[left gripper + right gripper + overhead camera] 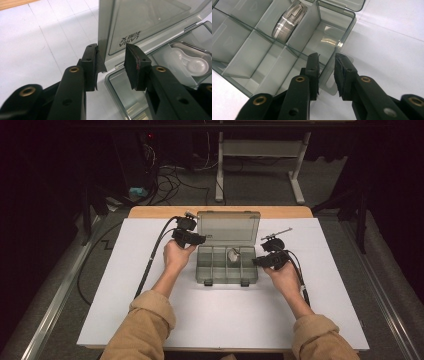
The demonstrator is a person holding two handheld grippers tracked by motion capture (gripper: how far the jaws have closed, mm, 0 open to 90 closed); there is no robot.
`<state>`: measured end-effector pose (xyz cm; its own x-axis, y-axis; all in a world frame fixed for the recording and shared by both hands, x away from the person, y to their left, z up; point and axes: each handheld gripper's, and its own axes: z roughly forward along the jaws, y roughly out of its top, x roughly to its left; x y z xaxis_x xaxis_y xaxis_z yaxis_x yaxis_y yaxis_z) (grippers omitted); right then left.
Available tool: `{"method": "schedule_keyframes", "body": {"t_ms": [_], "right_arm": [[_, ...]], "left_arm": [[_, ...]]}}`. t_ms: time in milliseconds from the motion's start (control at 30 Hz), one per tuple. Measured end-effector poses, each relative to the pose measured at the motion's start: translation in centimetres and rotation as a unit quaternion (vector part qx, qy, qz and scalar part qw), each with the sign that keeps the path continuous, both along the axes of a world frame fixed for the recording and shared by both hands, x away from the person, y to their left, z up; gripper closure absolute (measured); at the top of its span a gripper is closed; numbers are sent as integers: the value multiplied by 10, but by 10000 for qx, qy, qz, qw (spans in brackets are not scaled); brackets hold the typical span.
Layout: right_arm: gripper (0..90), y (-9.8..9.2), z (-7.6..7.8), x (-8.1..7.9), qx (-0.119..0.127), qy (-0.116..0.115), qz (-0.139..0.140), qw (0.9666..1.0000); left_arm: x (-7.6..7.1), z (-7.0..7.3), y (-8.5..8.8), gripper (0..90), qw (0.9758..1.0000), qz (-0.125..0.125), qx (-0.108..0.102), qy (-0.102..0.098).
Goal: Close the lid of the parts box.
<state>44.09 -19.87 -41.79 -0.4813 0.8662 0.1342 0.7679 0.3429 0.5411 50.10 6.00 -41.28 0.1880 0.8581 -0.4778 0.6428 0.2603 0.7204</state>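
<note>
A clear grey compartment box [227,274] stands open mid-table with its lid [228,227] upright. A round silver-white case [233,255] rests on edge in a rear compartment. My left gripper [199,239] is at the lid's left edge. In the left gripper view, the left gripper [112,65] is open, its jaws straddling the lid's [150,22] lower corner, close to the left pad. My right gripper [257,261] is at the box's right end. In the right gripper view, the right gripper [327,67] is narrowly open, with the box's end wall [325,75] between its jaws and the case [287,23] beyond.
A thin metal tool [276,234] lies on the white table top [150,320] just behind the right gripper. The other compartments [249,57] look bare. Cables trail from each gripper toward the front. A desk frame [260,150] and floor cables stand beyond the table.
</note>
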Motion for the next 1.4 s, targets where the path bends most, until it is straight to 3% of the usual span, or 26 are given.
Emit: {"method": "schedule_keyframes", "body": {"t_ms": [300,400,1067,1400], "right_arm": [[743,1,0,0,-12,-16,-4,10000],[744,1,0,0,-16,-17,-5,10000],[745,2,0,-1,-79,-66,14,9999],[747,2,0,-2,-118,-90,38,9999]], "left_arm": [[-5,1,4,642,9998,-67,-171,-58],[-7,1,4,642,9998,-79,-112,-107],[-24,9,10,660,9989,-109,-354,-277],[-34,15,13,661,9983,-209,-373,-392]]}}
